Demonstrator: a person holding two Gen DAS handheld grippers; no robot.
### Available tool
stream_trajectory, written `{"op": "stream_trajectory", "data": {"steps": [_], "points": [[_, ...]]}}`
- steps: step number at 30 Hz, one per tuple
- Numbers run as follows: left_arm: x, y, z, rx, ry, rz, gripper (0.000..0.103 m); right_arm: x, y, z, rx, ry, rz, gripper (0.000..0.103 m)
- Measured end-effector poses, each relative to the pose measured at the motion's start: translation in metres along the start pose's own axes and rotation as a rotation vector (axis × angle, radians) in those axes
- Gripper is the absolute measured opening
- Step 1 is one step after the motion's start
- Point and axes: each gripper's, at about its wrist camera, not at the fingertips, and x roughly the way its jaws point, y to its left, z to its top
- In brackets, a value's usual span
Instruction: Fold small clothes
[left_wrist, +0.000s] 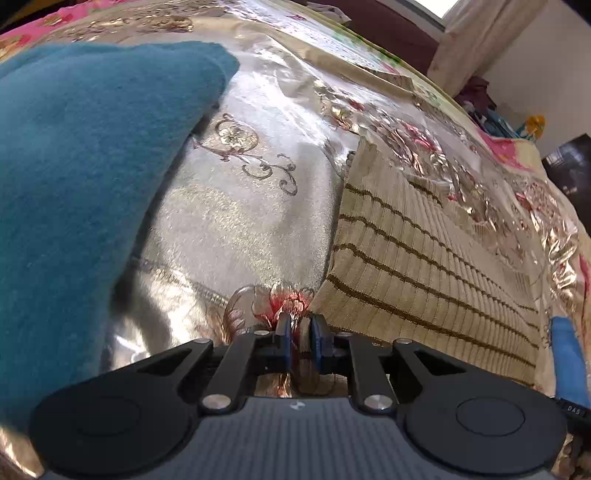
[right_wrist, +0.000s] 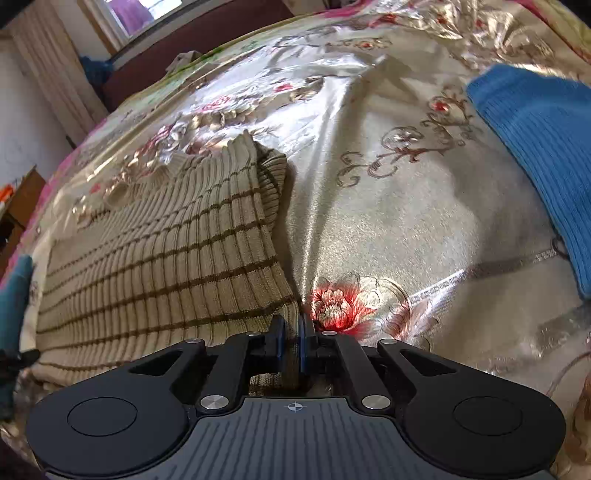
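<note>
A beige ribbed knit garment with thin brown stripes (left_wrist: 424, 251) lies flat on a shiny floral bedspread (left_wrist: 240, 221). My left gripper (left_wrist: 299, 326) sits at the garment's near left corner, its blue pads pinched on a fold of the knit. In the right wrist view the same garment (right_wrist: 159, 251) spreads to the left. My right gripper (right_wrist: 294, 325) is at its near right corner, jaws almost touching, with the knit edge squeezed between them. Both grippers point down at the bed.
A teal fleece cloth (left_wrist: 81, 166) lies on the bed left of the garment, and a blue knit cloth (right_wrist: 539, 147) lies to its right. Bare bedspread (right_wrist: 388, 229) separates each from the garment. A curtain (left_wrist: 476, 40) and clutter stand beyond the bed's far edge.
</note>
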Motion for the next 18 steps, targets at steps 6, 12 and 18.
{"op": "stream_trajectory", "data": {"steps": [6,12,18], "points": [[-0.023,-0.003,-0.006,0.013,-0.045,0.016,0.022,-0.021,0.006,0.001,0.003,-0.046,0.023,0.018],[-0.04,-0.016,-0.013,0.05,-0.103,-0.006,0.022,-0.027,0.02,0.0,-0.021,-0.083,0.048,0.018],[-0.022,-0.021,-0.021,0.062,-0.064,-0.003,0.022,-0.017,0.024,-0.003,-0.038,-0.07,0.041,0.018]]}}
